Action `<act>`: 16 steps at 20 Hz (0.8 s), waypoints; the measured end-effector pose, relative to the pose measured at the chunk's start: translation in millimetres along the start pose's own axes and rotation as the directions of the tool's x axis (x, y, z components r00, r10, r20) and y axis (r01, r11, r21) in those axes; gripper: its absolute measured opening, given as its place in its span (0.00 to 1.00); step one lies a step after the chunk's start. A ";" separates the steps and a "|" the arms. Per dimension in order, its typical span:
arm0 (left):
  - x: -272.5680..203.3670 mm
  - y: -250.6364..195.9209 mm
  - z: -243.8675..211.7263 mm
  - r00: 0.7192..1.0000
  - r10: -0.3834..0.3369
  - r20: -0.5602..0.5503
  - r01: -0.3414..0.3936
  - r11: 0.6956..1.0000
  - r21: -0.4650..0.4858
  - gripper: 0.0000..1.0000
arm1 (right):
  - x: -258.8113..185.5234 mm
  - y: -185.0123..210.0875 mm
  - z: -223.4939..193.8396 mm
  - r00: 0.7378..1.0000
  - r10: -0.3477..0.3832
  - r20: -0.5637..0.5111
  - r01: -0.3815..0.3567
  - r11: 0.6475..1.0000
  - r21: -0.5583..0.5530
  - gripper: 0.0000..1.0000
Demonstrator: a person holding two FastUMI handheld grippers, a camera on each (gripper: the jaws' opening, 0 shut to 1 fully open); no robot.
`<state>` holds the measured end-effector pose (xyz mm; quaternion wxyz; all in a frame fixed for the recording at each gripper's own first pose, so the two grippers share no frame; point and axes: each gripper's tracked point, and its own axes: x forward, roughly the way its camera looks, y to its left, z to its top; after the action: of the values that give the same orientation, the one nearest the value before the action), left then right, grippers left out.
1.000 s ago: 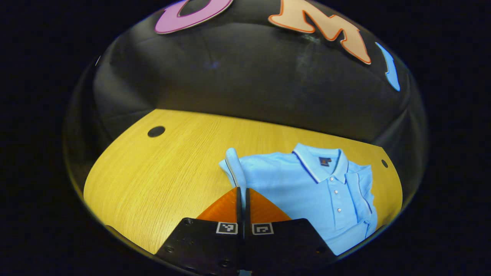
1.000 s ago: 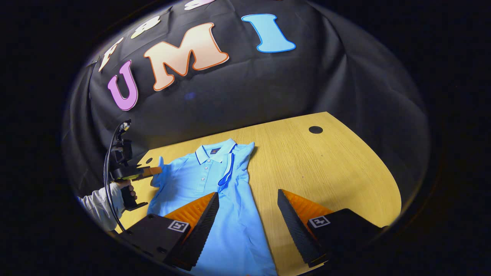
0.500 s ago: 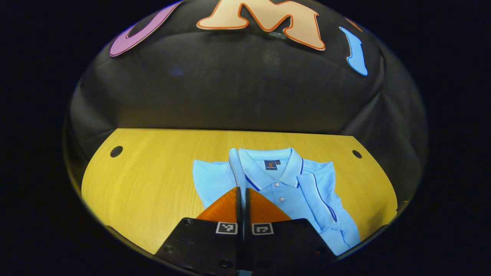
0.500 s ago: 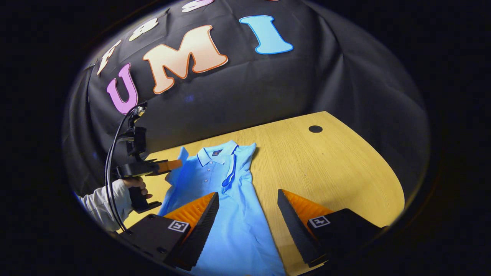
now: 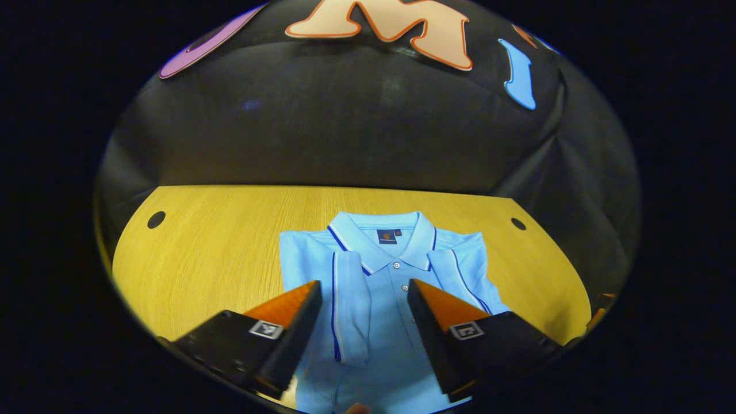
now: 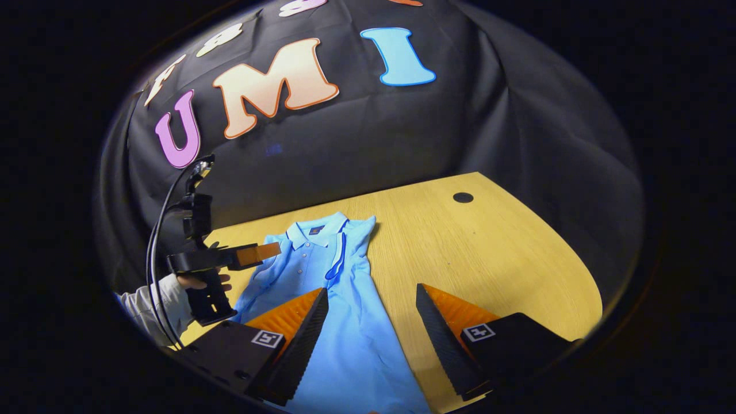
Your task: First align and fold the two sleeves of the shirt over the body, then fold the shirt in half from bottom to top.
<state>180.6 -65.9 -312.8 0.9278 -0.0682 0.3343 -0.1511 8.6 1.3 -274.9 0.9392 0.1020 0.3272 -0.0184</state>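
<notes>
Shirt [image 5: 379,299] lies flat, sleeves folded in; left gripper [image 5: 362,322] and right gripper [image 6: 371,322] both released.

We note the left gripper [image 5: 363,299] has two wedge fingers on black blocks, each block bearing a square black-and-white marker. The right gripper [image 6: 372,305] has ribbed wedge fingers and like markers. In the right gripper view, a black cable [image 6: 154,253] loops above a pistol-grip handle; the sleeve [image 6: 150,303] is light grey
</notes>
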 end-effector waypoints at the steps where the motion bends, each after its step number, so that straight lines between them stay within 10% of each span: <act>1: -13.8 -0.1 0.1 1.000 0.011 0.018 -0.011 1.000 -0.002 0.99 | -6.7 2.8 -1.2 1.000 0.019 0.005 -0.019 1.000 -0.003 0.97; 16: -230.9 8.5 -88.4 0.989 0.136 0.050 -0.139 0.989 0.051 0.96 | -110.8 -27.8 -72.1 0.999 0.037 -0.024 -0.040 0.989 -0.144 0.97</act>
<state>-42.8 15.2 -244.1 0.9450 -0.0230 0.3123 -0.0943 -125.2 -14.8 -266.5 0.9409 0.0402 0.3355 0.0244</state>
